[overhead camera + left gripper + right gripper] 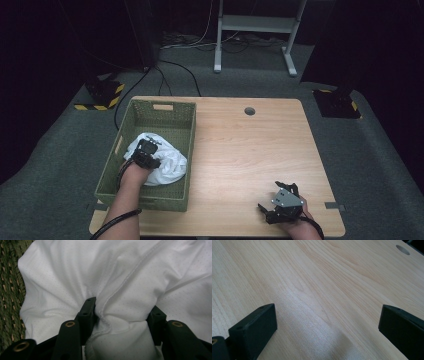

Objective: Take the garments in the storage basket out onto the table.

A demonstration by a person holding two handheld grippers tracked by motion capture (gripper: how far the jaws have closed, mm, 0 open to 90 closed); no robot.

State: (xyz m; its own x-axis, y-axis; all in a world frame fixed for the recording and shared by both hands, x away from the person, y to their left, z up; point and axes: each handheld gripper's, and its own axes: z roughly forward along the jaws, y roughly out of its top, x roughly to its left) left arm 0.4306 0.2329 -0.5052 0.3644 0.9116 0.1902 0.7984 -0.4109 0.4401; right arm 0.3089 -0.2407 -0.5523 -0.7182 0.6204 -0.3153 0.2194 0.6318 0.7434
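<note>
1. The left gripper (146, 150) reached down into the green woven plastic basket (150, 112), its jaws clamped on a bunched fold of the crumpled white mesh cloth (130, 290).
2. The cloth lay inside the basket.
3. The right gripper (327, 322) rested on the light wooden table (240, 145), jaws wide apart, empty.

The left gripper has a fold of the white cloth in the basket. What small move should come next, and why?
Probably lift the left gripper straight up a little. Its jaws pinch a bunched fold of the cloth, which lies inside the green basket, so it must clear the walls first.
</note>
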